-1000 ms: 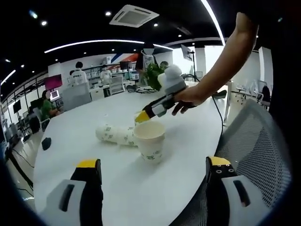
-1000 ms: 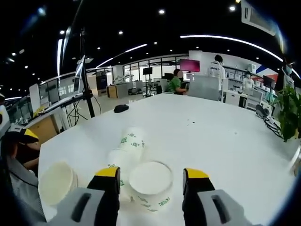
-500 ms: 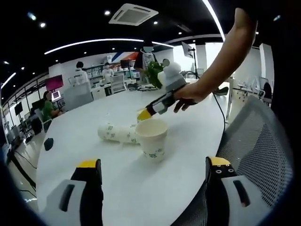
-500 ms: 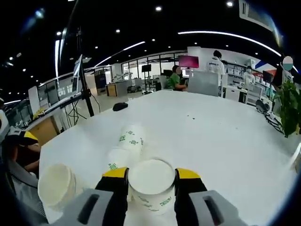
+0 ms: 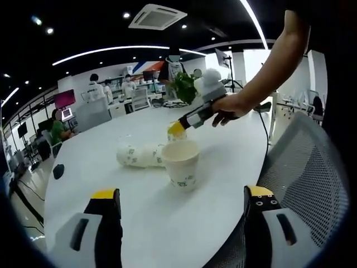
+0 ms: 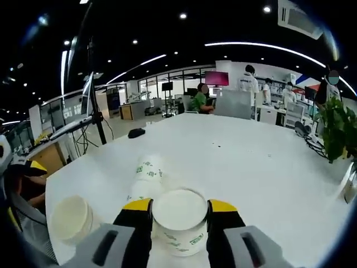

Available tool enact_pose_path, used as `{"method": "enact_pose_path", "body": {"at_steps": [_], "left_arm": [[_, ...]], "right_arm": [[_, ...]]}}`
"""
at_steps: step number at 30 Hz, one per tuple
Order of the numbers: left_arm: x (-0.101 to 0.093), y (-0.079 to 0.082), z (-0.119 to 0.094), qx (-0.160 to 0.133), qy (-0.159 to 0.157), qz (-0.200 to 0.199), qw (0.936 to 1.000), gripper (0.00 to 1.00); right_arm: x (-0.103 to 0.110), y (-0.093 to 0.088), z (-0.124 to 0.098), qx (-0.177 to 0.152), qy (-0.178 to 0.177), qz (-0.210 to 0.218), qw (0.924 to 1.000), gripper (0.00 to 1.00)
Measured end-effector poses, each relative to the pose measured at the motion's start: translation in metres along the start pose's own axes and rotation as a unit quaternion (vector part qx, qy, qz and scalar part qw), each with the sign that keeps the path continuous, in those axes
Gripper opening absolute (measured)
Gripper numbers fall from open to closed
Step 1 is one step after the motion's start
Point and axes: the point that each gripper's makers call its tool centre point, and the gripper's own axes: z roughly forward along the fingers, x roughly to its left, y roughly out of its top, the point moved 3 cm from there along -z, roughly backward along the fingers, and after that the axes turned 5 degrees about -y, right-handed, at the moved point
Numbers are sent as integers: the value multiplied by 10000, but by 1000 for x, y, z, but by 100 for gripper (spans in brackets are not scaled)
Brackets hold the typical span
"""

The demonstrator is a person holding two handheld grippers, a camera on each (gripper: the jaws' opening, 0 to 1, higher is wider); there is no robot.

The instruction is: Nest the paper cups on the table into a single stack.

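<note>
In the left gripper view, the left gripper (image 5: 181,204) hangs wide open with nothing in it; the upright cup (image 5: 181,164) stands at 12 o'clock on the table (image 5: 100,162). The right gripper (image 6: 179,209) clamps 1 cup (image 6: 179,219), the lying cups (image 6: 146,173) at 11 o'clock. Nothing newly nested yet, I'd judge.

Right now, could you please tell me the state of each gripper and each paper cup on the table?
right gripper: shut on the gripped cup, jaws against its sides.
gripped cup: upright, mouth up, held in the right gripper.
standing cup: upright on the table, open mouth up, not held.
lying cups: on their sides on the table, nested together.
left gripper: open, holding nothing.
</note>
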Motion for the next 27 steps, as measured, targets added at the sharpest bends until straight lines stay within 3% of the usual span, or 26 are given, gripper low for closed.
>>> {"method": "enact_pose_path", "body": {"at_steps": [6, 15, 27], "left_arm": [[-1, 0, 0, -7, -21, 17, 10000, 91], [-5, -1, 2, 73, -147, -5, 9999, 92], [3, 8, 0, -80, -179, -462, 9987, 93]], "right_arm": [[-8, 3, -11, -81, -125, -53, 9999, 36], [-18, 26, -37, -462, -253, -29, 9986, 36], [2, 69, -78, -1055, -152, 100, 9943, 36]]}}
